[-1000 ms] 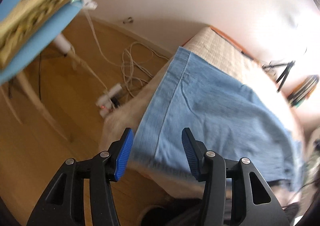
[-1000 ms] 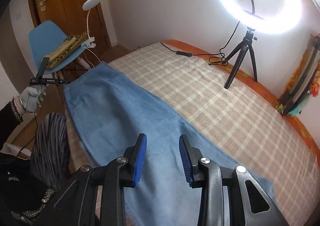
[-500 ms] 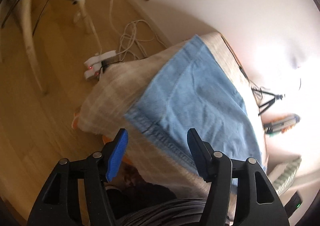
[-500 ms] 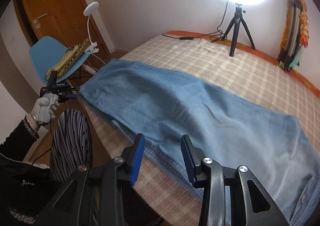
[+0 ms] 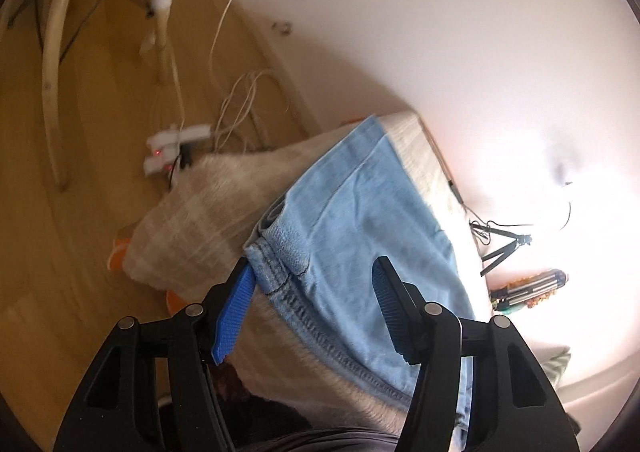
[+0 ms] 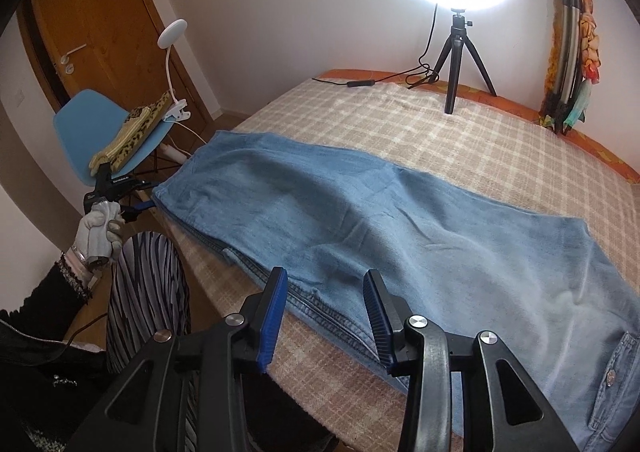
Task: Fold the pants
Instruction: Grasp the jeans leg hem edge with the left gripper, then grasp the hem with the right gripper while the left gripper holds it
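Lying flat: 1 jeans (image 6: 360,219), 2 grippers (image 5: 312,300) (image 6: 326,312) agape.

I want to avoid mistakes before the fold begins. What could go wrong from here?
1. The left gripper is open at the hem corner of the jeans; it may catch only the top layer.
2. The hem lies at the bed edge, so a pull could drag the jeans off.

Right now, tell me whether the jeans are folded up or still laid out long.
Laid out long. The jeans stretch across the bed, hem at one end, waistband button at the other; the legs appear stacked, with no crosswise fold.
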